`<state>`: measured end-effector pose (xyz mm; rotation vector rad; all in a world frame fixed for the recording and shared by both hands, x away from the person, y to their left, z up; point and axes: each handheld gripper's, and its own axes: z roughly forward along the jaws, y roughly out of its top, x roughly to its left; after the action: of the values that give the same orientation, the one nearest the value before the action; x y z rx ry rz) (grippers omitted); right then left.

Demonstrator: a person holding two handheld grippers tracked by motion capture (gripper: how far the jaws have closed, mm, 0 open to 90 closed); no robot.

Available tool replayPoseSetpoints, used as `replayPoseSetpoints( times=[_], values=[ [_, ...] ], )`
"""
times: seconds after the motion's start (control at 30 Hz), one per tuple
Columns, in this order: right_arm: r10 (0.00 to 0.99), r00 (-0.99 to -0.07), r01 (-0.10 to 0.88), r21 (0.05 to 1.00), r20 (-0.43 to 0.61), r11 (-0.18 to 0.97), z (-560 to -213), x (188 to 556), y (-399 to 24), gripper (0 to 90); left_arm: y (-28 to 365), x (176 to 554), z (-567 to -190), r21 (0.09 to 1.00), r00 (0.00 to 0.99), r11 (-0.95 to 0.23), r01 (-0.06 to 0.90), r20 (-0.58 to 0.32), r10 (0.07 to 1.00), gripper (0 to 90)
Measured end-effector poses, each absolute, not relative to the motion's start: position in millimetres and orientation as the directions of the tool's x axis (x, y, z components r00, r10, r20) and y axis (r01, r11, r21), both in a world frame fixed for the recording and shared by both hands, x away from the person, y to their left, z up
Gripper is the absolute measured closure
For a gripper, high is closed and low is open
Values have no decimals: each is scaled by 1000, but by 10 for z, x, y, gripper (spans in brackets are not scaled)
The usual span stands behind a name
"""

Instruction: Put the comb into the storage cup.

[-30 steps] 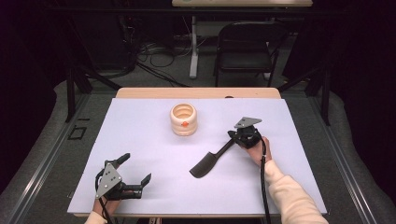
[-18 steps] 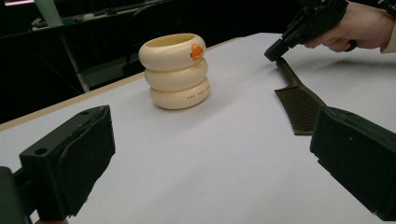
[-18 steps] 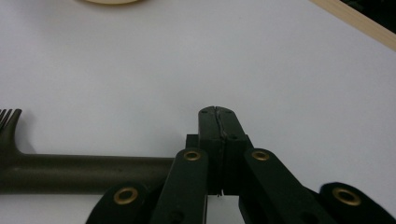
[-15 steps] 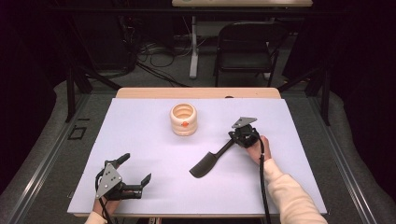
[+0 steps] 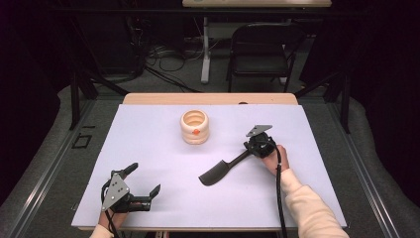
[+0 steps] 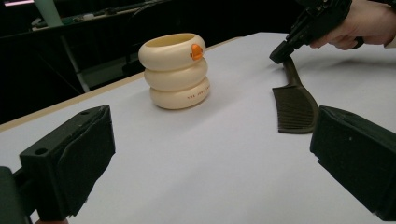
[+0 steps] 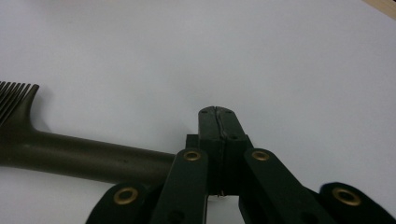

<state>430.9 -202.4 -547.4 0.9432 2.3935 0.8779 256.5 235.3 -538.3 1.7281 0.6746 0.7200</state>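
Note:
A dark comb [image 5: 218, 172] lies flat on the white table [image 5: 148, 144], handle toward the right. My right gripper [image 5: 247, 149] is shut, tip down at the end of that handle. In the right gripper view the pads [image 7: 218, 116] meet with nothing between them, and the comb handle [image 7: 70, 156] runs under the left linkage. A cream ringed cup [image 5: 194, 127] with an orange mark stands upright farther back. My left gripper [image 5: 145, 178] sits open near the front left edge. Its view shows the cup [image 6: 175, 70], the comb [image 6: 295, 105] and the right gripper [image 6: 279, 53] beyond its wide jaws.
A strip of wooden tabletop [image 5: 208, 98] shows past the white sheet's far edge. A black folding chair [image 5: 260, 49] and floor cables stand behind the table. Dark floor surrounds the table on both sides.

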Motion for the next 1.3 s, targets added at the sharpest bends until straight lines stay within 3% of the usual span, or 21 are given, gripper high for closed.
replayPoseSetpoints(
  times=[1.3],
  values=[
    [712,-694,545,564,-112,620,-5415,4075,-2055,900,2353,2575,-5378,963,655,-254,85,138,743,0]
  ],
)
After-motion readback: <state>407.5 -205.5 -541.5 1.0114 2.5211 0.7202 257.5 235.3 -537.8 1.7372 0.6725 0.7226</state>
